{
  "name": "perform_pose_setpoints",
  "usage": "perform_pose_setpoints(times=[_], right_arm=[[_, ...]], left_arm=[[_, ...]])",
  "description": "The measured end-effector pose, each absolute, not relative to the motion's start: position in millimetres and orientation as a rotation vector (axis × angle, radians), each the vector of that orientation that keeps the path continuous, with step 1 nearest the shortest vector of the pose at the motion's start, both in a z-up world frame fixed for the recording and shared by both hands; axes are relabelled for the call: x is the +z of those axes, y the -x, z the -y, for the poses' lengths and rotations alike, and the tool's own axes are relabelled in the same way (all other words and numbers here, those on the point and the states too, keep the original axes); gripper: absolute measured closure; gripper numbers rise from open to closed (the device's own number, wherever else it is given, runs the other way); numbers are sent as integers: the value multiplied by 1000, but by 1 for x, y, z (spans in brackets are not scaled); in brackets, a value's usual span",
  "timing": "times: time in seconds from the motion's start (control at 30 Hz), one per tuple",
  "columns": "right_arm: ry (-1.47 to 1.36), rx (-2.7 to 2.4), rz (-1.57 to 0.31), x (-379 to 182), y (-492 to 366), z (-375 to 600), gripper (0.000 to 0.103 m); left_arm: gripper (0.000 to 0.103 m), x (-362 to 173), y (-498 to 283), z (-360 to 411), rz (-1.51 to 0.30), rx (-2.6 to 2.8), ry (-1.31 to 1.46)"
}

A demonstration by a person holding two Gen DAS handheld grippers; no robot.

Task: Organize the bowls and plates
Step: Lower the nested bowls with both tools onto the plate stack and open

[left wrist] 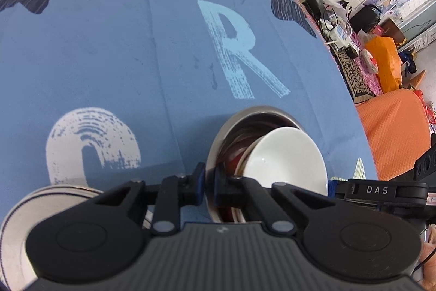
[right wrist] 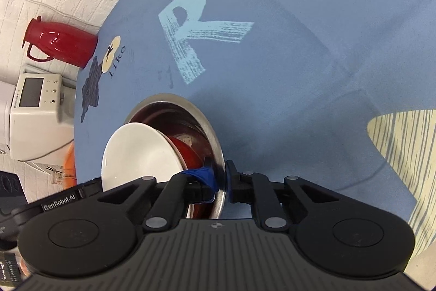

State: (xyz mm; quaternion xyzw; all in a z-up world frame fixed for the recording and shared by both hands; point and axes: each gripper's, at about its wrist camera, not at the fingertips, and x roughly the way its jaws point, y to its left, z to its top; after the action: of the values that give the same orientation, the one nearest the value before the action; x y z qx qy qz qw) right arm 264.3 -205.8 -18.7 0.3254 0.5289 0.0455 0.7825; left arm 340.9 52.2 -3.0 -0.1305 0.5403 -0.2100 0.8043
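Both grippers are pinching the rim of one steel bowl point(left wrist: 218, 143): in the left wrist view the left gripper point(left wrist: 209, 182) is closing its jaws on the near rim, above a blue printed tablecloth point(left wrist: 109, 59), with a striped plate point(left wrist: 16, 222) lying at lower left and a cluttered room beyond. In the right wrist view the right gripper point(right wrist: 222, 182) is clamping the opposite rim, while a white plate point(right wrist: 136, 154) is leaning inside over a red dish point(right wrist: 188, 154); a red jug point(right wrist: 62, 42) is standing by the white wall.

A white plate point(left wrist: 286, 154) leans inside the steel bowl point(left wrist: 218, 143), on the tablecloth point(left wrist: 109, 59).
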Motion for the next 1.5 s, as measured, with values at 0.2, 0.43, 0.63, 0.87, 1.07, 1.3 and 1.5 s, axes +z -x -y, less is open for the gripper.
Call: perform_pose_setpoints(times=[0.2, 0.43, 0.63, 0.87, 1.07, 1.3, 1.5], right_arm=[[-642, 161, -1127, 10, -265, 174, 103], [-575, 302, -1137, 22, -253, 104, 103], [-545, 367, -1212, -5, -247, 59, 103], [-497, 348, -1251, -24, -246, 47, 103], [-473, 370, -1240, -23, -247, 44, 103], [-428, 402, -1172, -13, -248, 50, 100], [-373, 368, -1080, -1, -252, 66, 94]], left_arm=[[103, 27, -325, -78, -1115, -416, 298], [103, 57, -272, -142, -1041, -303, 316], [103, 41, -231, -192, -1050, -199, 336], [103, 2, -221, -209, -1112, -180, 384], [103, -4, -221, -218, -1105, -172, 418], [85, -5, -220, -231, -1078, -156, 431], [43, 15, -205, -234, -967, -92, 354]])
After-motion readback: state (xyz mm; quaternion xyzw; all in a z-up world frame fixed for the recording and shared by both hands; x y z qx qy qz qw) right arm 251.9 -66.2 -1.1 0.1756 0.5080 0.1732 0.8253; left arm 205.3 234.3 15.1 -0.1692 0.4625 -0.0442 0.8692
